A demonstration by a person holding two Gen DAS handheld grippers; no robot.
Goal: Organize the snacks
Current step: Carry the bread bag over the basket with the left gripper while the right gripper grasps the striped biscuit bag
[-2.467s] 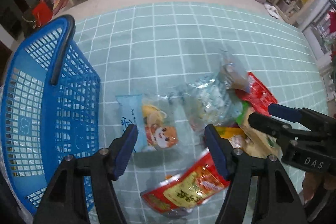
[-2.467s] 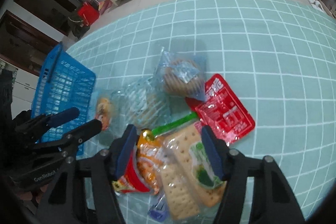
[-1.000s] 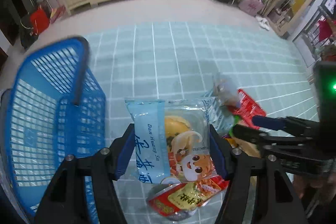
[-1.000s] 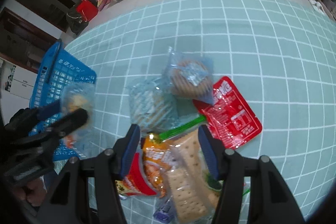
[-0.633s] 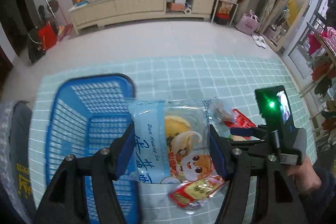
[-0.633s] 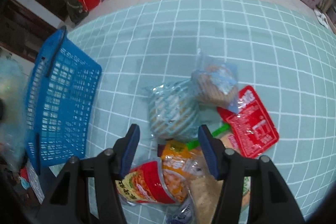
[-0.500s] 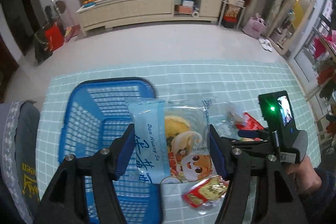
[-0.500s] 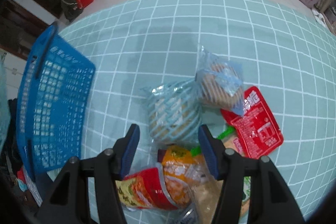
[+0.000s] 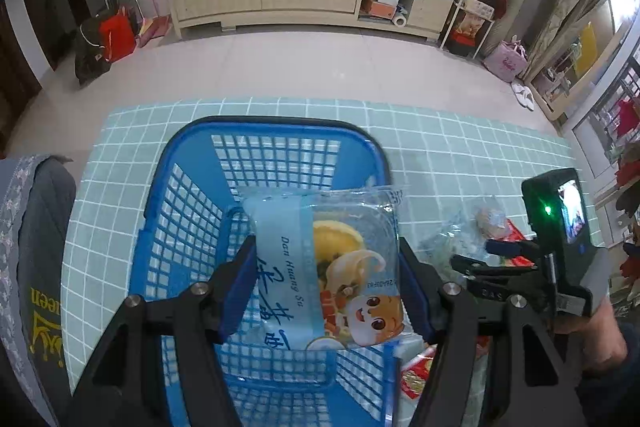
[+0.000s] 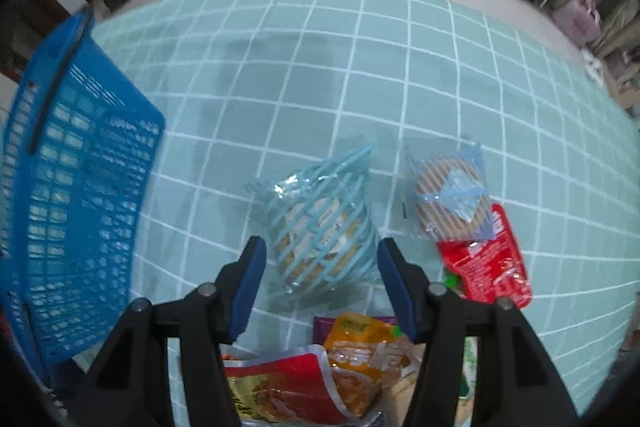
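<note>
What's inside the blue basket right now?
The visible mesh of the blue basket shows no snacks inside. The left gripper holds the light blue snack pack over it, hiding part of the floor.

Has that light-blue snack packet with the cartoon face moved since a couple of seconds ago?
Yes. The light-blue cartoon snack packet, clamped in the left tool, went from the teal checked mat up and left, over the blue plastic basket.

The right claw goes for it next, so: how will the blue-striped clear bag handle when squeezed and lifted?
The striped bag looks puffy and crinkled, so it will probably give under the right claw before gripping. Its glossy film may slip. The pale pieces inside look like biscuits, so likely light but crushable.
</note>
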